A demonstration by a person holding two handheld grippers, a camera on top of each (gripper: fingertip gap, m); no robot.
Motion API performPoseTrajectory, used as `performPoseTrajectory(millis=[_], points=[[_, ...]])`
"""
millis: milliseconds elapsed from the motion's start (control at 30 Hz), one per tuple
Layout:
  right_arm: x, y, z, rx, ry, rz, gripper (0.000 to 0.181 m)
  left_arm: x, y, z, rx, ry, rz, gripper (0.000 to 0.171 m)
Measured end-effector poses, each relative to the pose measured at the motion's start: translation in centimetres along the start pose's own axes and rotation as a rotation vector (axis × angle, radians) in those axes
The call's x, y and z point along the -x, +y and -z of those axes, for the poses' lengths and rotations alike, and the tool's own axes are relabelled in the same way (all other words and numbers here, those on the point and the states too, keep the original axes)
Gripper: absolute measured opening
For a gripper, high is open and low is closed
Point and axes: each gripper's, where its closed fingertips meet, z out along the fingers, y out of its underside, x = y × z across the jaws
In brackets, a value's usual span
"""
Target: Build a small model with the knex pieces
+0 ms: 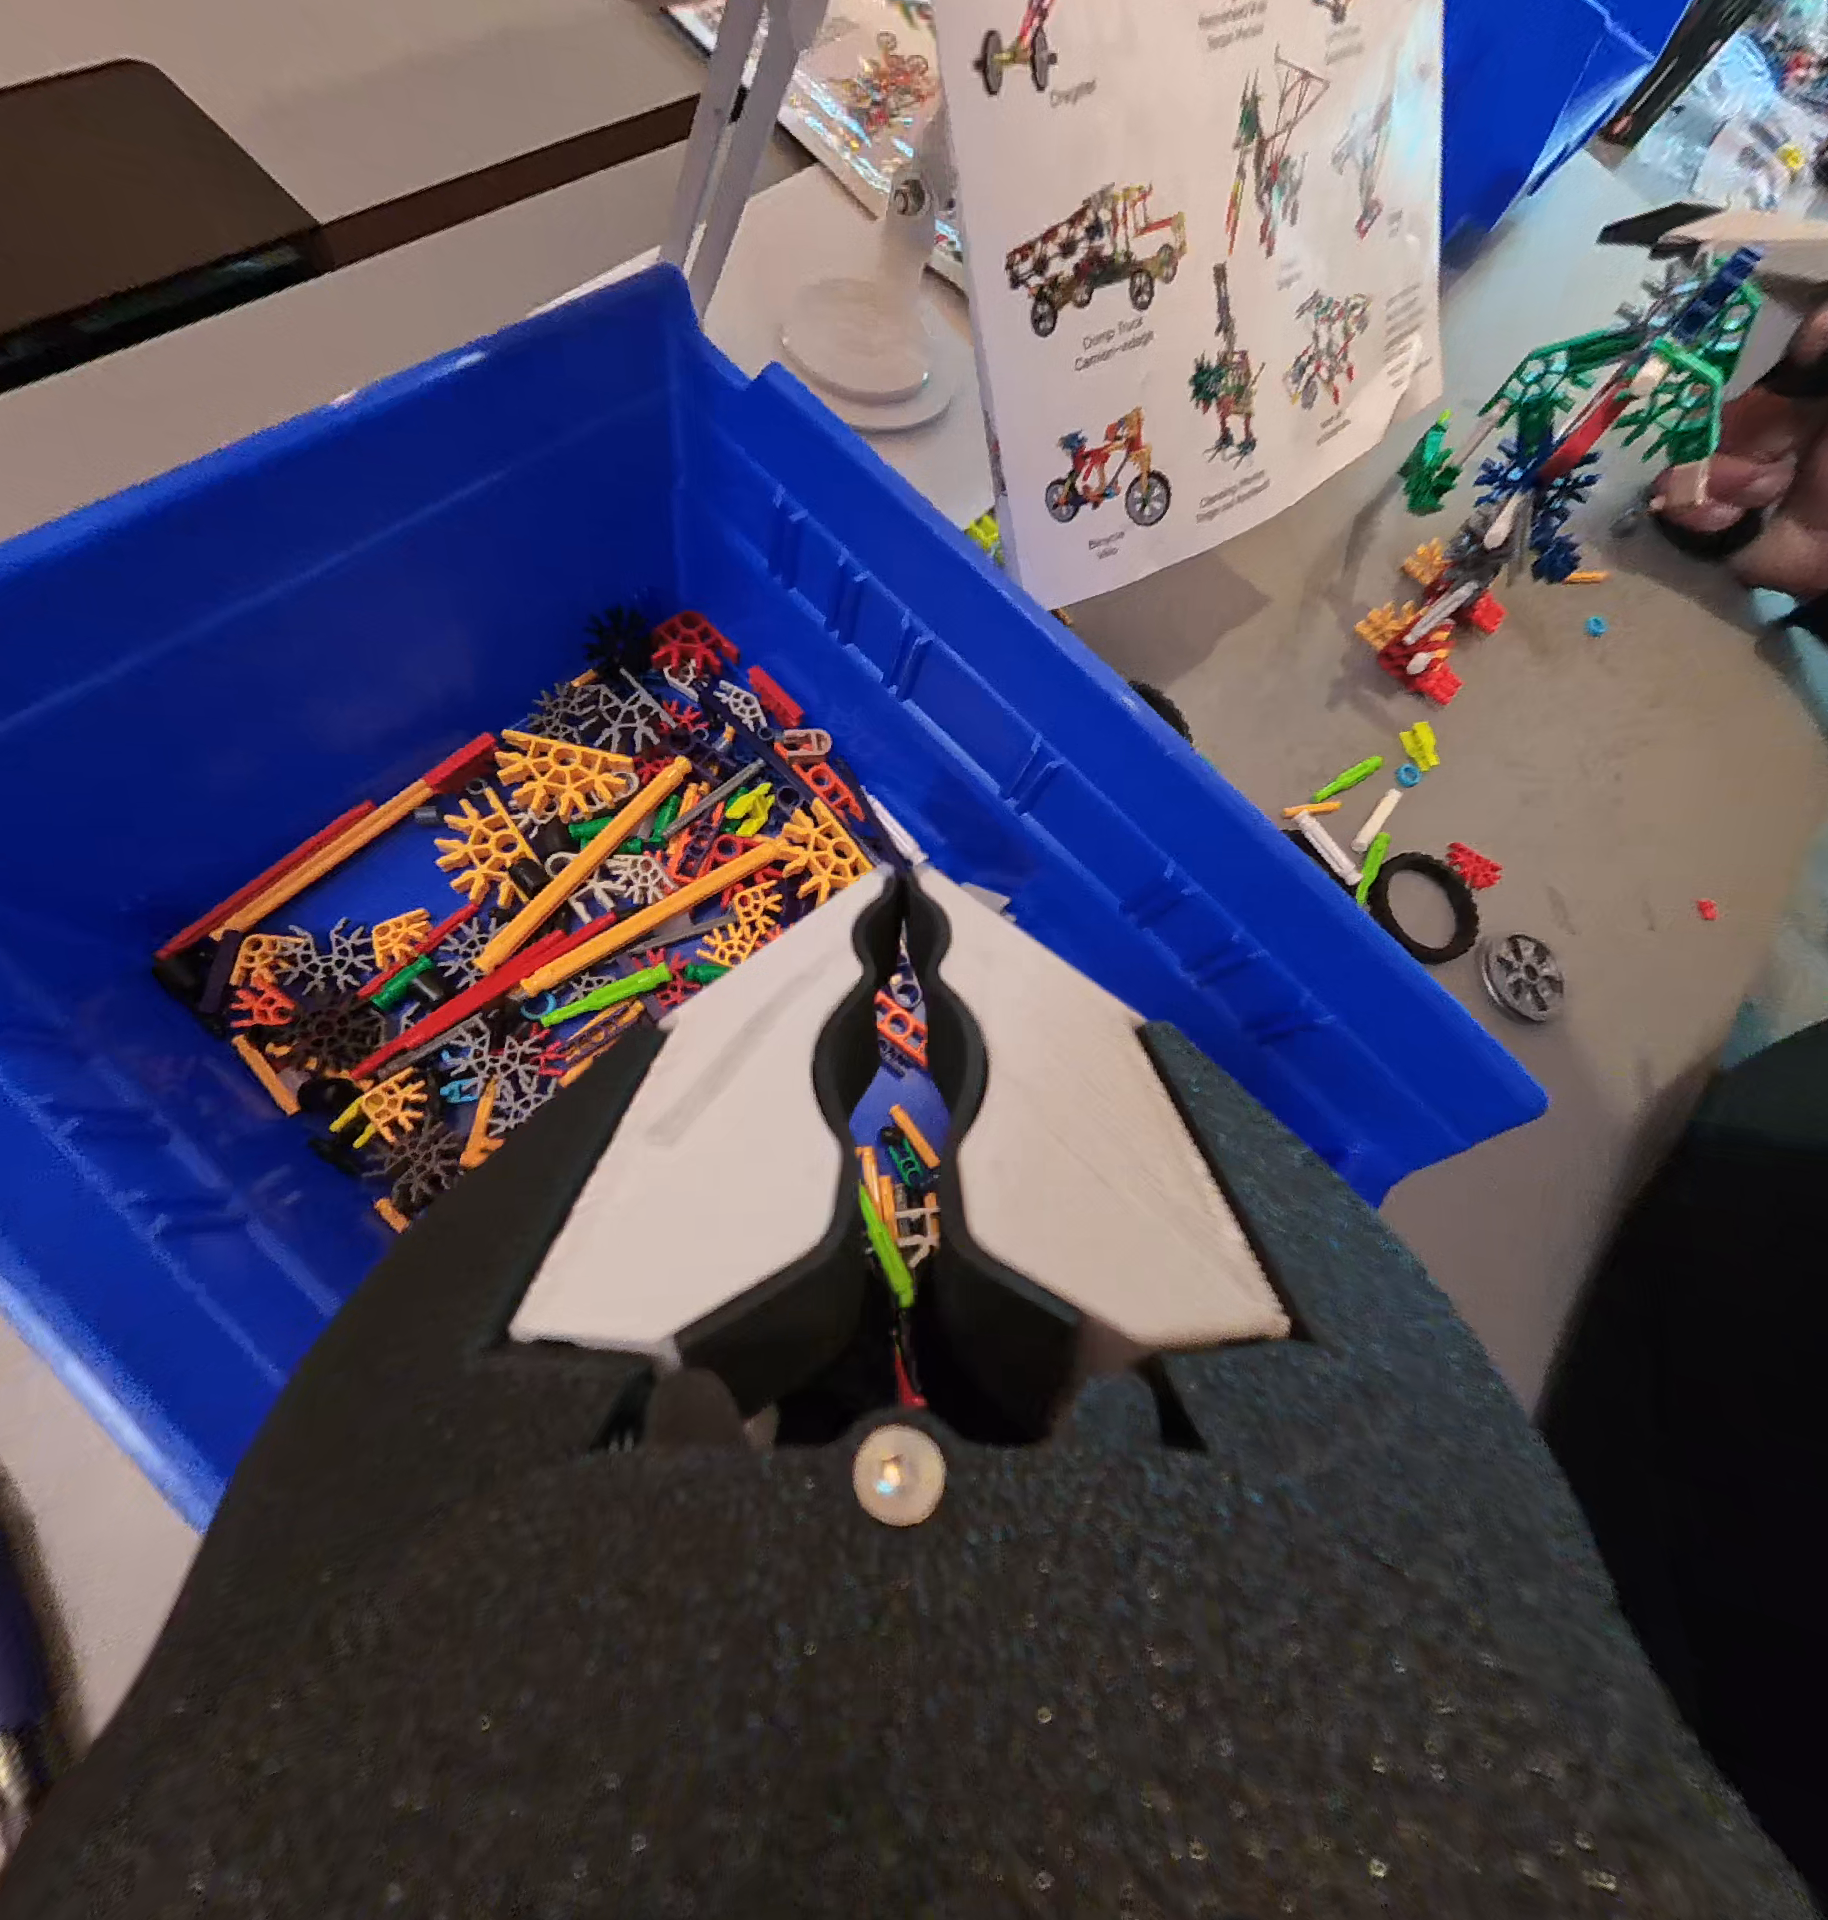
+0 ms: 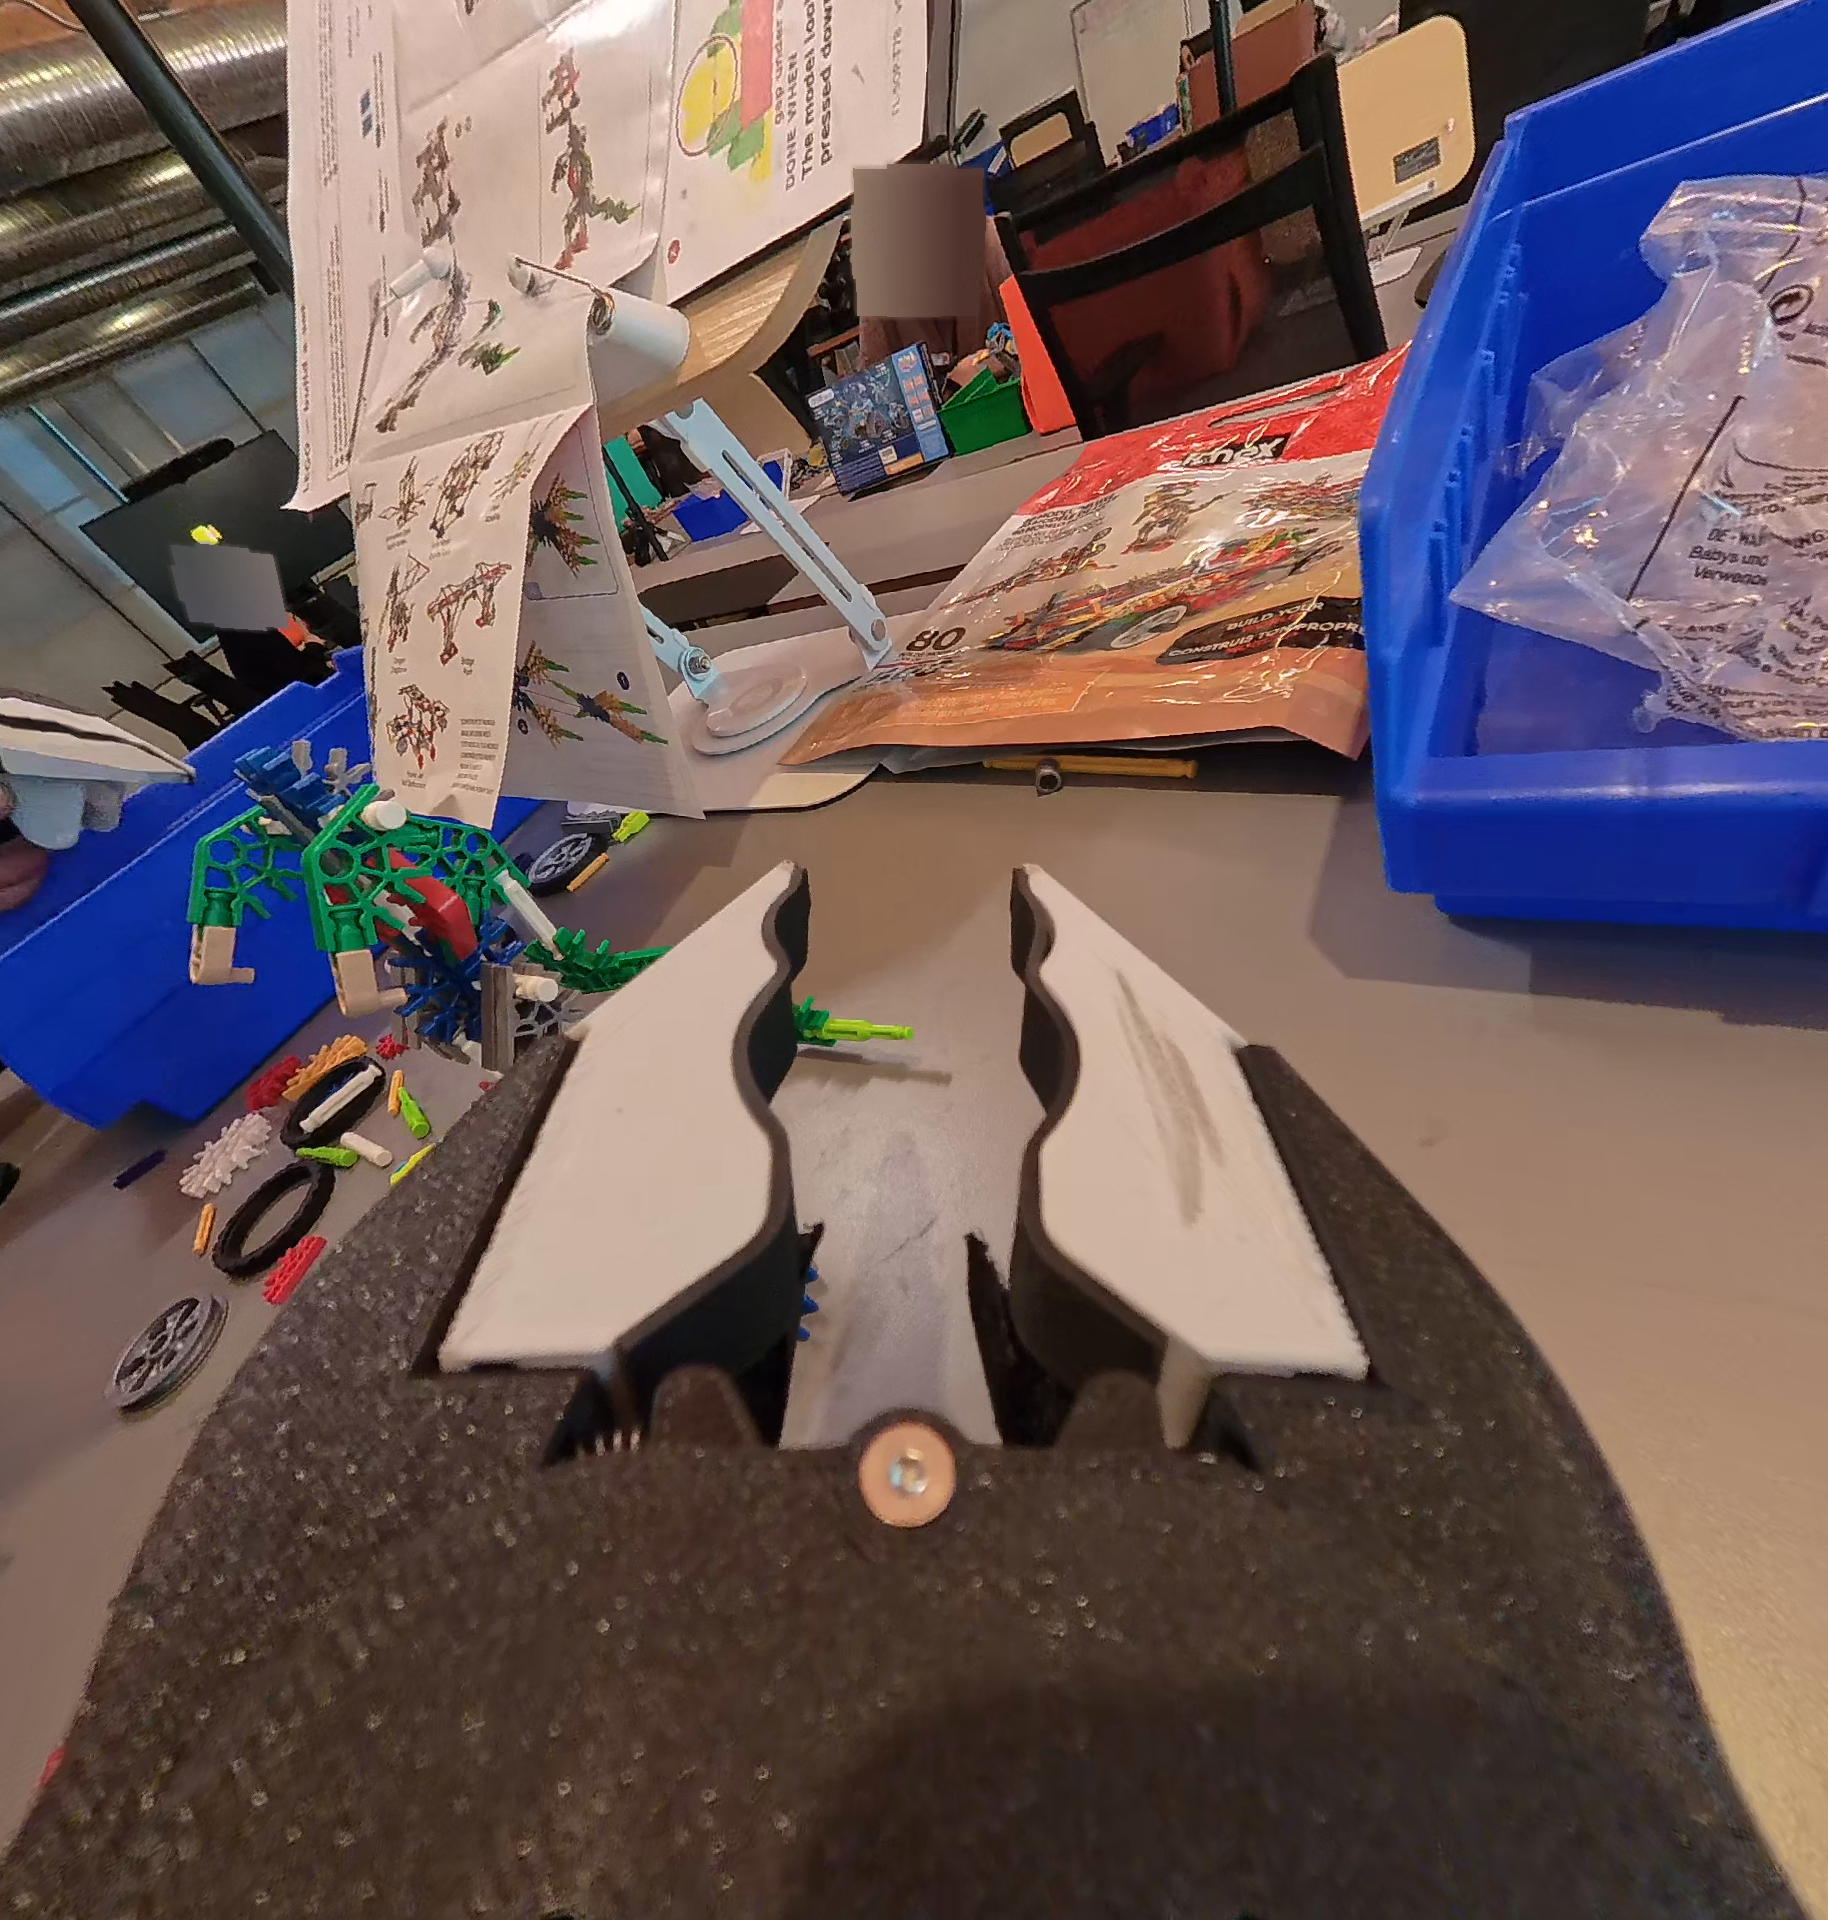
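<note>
Left gripper (image 1: 902,894) hovering over the bin (image 1: 1045,790), tips pinched together on nothing.
Right gripper (image 2: 910,894) gaping wide above the table (image 2: 1409,1091), right of the model (image 2: 370,883); loose tyres (image 2: 271,1231) lying beside the model.

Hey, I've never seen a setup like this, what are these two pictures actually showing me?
These are two hand-held claws, each carried by a person, with a camera looking forward along its fingers. One picture comes from the left claw, the other from the right claw.

The left claw is shut, empty as far as I can tell, and hangs over a blue bin of colourful rods and connectors.

The right claw is open and empty, low over a grey table. Left of it stands a partly built green and blue toy model, with loose pieces, black tyres and a grey wheel around it. Behind hang instruction sheets; to the right, a second blue bin holds clear plastic bags.
</note>
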Motion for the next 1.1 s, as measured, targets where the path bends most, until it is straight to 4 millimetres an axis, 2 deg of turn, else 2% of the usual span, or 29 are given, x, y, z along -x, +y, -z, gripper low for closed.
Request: performPoseTrajectory(millis=[67,100,167,233,367,433,500,533,700,867,933,1100], points=[[0.0,0.0,0.0,0.002,0.002,-0.001,0.038,0.7,0.9,0.0,0.058,-0.037,-0.017,0.0],[0.0,0.0,0.0,0.003,0.003,0.0,0.038,0.9,2.0,-0.2,0.131,-0.058,-0.041,0.0],[-0.1,0.1,-0.1,0.005,0.005,-0.001,0.038,1.6,4.0,-0.7,0.267,-0.127,-0.126,0.008],[-0.1,0.1,-0.1,0.006,0.008,-0.001,0.038,1.4,5.4,-1.3,0.369,-0.154,-0.196,0.017],[-0.2,0.1,-0.1,0.011,0.011,-0.002,0.038,2.2,6.7,-2.2,0.479,-0.25,-0.239,0.032],[-0.2,0.2,-0.2,0.015,0.012,-0.002,0.038,4.1,7.8,-1.4,0.584,-0.352,-0.21,0.04],[-0.2,0.2,-0.2,0.018,0.012,-0.003,0.038,4.7,9.3,-0.4,0.7,-0.365,-0.167,0.053],[-0.2,0.2,-0.2,0.019,0.012,-0.003,0.038,5.0,9.8,-0.1,0.738,-0.368,-0.169,0.053],[-0.2,0.2,-0.2,0.016,0.012,-0.005,0.038,4.9,10.3,-0.7,0.79,-0.319,-0.168,0.048],[-0.2,0.2,-0.2,0.014,0.012,-0.006,0.038,4.5,10.2,-1.2,0.793,-0.283,-0.193,0.032],[-0.2,0.2,-0.2,0.013,0.011,-0.006,0.038,4.0,10.0,-1.3,0.771,-0.257,-0.2,0.015],[-0.2,0.2,-0.2,0.013,0.011,-0.006,0.038,2.7,10.7,-0.6,0.776,-0.215,-0.236,0.008]])
